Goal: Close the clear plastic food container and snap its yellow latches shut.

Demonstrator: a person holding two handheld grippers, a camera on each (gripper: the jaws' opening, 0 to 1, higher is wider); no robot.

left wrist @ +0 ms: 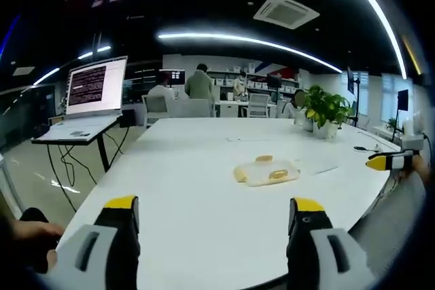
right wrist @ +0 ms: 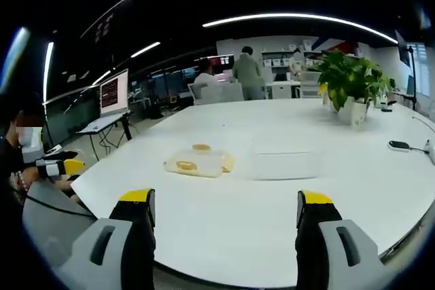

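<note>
While both grippers hang over the near edge of the white table (left wrist: 204,188), the clear plastic container (left wrist: 266,171) lies well ahead of them out on the tabletop, touched by neither. In the left gripper view the left gripper (left wrist: 216,219) has its two yellow-tipped jaws spread wide with nothing between them, and the container sits beyond and slightly toward the right jaw. Its yellow latches (left wrist: 264,159) show as small patches along the edges, but whether the lid is pressed down cannot be told from here. The right gripper shows at the far right of that view, at the table edge.

In the right gripper view the right gripper (right wrist: 225,212) is likewise released, jaws wide apart and empty, with the container (right wrist: 199,161) ahead and toward the left jaw. The left gripper shows at the far left, beside a person's arm. A potted plant (right wrist: 351,86) stands near the far right side of the table, and a laptop (left wrist: 95,89) sits on a stand off to the left. People sit at desks in the background.
</note>
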